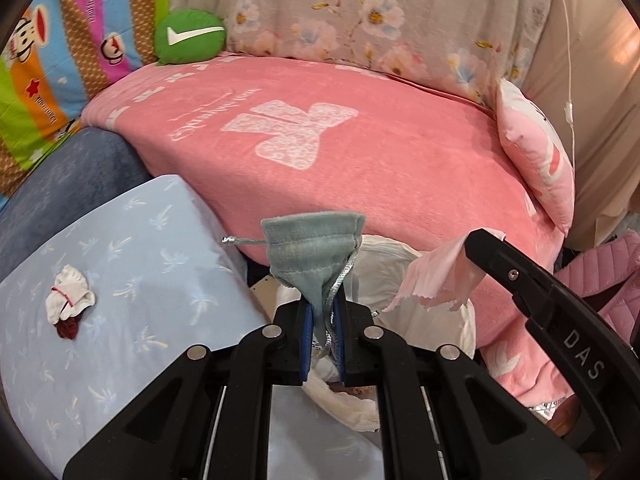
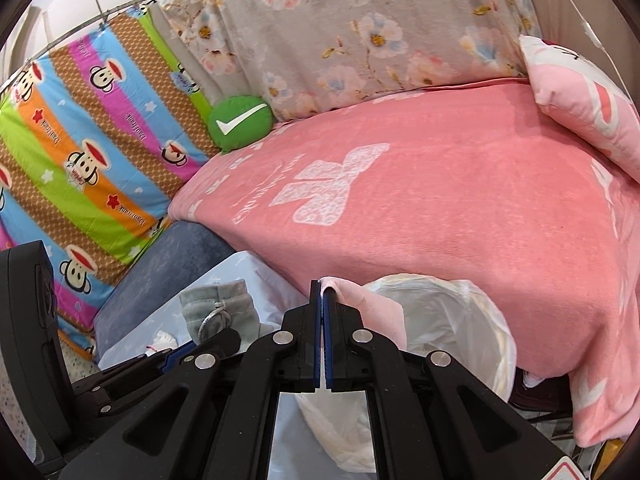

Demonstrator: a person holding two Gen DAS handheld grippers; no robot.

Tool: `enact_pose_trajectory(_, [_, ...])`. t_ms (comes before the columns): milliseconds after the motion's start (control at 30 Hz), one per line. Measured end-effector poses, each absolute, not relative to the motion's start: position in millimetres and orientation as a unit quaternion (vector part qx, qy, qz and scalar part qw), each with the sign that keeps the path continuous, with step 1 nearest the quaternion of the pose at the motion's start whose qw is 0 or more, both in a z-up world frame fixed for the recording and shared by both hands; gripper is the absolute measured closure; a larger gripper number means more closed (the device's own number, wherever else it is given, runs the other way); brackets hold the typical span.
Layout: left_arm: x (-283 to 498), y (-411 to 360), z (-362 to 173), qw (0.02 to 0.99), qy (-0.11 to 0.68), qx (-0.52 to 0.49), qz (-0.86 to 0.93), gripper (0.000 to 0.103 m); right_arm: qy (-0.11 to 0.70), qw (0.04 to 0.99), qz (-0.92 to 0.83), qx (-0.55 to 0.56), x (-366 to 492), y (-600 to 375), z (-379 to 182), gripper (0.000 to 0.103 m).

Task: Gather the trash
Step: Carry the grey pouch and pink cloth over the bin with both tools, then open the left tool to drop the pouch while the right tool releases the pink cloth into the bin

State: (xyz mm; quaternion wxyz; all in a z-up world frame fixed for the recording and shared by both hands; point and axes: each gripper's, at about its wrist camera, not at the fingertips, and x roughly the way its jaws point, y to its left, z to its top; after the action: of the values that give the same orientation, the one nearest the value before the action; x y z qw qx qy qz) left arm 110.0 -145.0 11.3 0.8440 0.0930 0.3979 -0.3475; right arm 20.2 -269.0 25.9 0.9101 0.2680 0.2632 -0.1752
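At lower centre we see our left gripper (image 1: 323,320) clamping a grey-green velvet drawstring pouch (image 1: 312,246) and our right gripper (image 2: 322,296) pinching a torn pink paper scrap (image 2: 360,304) above the white-lined bin (image 2: 460,320).

The letters "DAS" stand in white on the black hand-held gripper (image 1: 466,246); a white tick marks the green cushion (image 1: 190,36)

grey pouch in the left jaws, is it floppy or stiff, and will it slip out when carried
Probably floppy: the grey pouch is soft velvety cloth, bunched narrow where the left gripper pinches it and flaring above. It looks light, since its free end stands up without sagging. A slip seems unlikely, as the cloth sits deep between the jaws, though the shiny silver cord could slide.
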Motion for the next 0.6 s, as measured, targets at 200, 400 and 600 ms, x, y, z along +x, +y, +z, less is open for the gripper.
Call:
enact_pose_trajectory(200, [99.9, -162.9, 8.8, 0.833, 0.396, 0.104, -0.373, 0.092, 0.26, 0.904, -0.186, 0.283, 9.2, -287.9, 18.9, 0.102])
enact_pose_trajectory(400, [103.1, -170.9, 3.3, 0.827, 0.411, 0.108, -0.369, 0.079, 0.261, 0.902, -0.187, 0.287, 9.0, -291.4, 18.0, 0.1])
enact_pose_trajectory(600, [105.8, -166.6, 2.8, 0.835, 0.407, 0.102, -0.355, 0.052, 0.263, 0.901, -0.19, 0.287, 10.6, -291.2, 17.1, 0.095])
